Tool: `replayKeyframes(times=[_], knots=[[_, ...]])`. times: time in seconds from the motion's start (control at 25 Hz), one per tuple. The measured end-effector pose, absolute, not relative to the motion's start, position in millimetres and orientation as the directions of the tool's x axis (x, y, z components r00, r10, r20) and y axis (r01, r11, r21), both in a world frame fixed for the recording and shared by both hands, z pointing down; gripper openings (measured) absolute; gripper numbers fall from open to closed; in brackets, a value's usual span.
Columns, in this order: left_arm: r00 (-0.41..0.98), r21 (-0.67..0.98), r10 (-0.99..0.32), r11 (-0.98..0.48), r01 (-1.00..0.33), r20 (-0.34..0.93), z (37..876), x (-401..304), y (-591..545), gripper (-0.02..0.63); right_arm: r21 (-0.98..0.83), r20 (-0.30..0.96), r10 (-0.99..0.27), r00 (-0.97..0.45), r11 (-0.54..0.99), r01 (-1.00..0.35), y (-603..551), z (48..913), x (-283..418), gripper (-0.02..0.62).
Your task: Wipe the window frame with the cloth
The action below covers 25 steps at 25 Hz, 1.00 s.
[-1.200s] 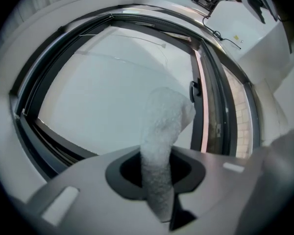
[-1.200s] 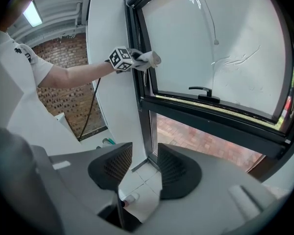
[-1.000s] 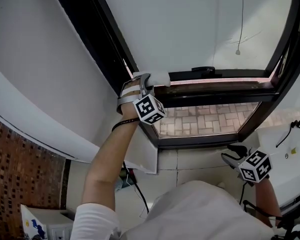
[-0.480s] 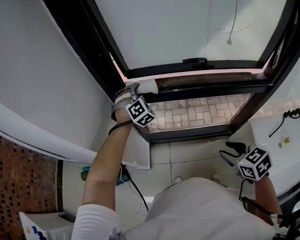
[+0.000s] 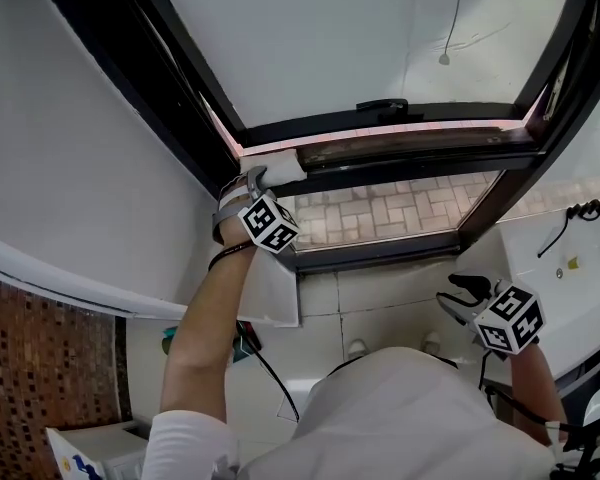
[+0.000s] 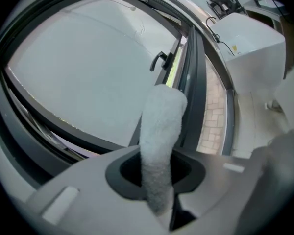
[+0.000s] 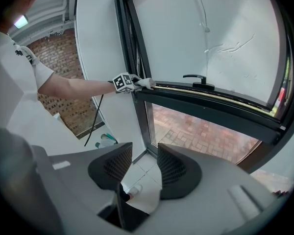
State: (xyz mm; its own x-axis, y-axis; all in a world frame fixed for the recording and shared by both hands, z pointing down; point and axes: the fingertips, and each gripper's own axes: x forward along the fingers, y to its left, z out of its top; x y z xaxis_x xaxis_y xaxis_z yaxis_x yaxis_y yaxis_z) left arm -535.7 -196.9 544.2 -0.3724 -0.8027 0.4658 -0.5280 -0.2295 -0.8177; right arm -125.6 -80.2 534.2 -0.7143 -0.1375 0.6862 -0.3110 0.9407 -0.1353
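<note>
One cloth (image 6: 159,141), white, fluffy and bunched into a thick roll, is clamped in the left tongs (image 5: 265,178). It rests on the dark window frame's (image 5: 410,158) horizontal rail, at its left corner. The right tongs (image 7: 139,168) hang low, jaws apart, holding nothing. One black handle (image 5: 382,106) sits above.

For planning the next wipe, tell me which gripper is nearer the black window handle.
Left. The left gripper holds the cloth on the frame rail, left of the handle. The right gripper hangs well below it, off the window, jaws apart.
</note>
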Motion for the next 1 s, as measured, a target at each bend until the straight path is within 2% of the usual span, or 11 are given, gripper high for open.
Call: replayKeyframes(times=[0.6, 1.0], knots=[[-0.399, -0.815, -0.761, -0.282, -0.506, 0.511, 561.4, -512.7, -197.2, 0.095, -0.170, 0.670, -0.106, -0.735, 0.942, -0.291, -98.8, 542.3, -109.7, 0.164], [-0.369, -0.806, -0.764, -0.317, -0.500, 0.530, 564.9, -457.6, -225.0, 0.095, -0.174, 0.659, -0.104, -0.744, 0.942, -0.287, -115.7, 541.9, -83.5, 0.164]])
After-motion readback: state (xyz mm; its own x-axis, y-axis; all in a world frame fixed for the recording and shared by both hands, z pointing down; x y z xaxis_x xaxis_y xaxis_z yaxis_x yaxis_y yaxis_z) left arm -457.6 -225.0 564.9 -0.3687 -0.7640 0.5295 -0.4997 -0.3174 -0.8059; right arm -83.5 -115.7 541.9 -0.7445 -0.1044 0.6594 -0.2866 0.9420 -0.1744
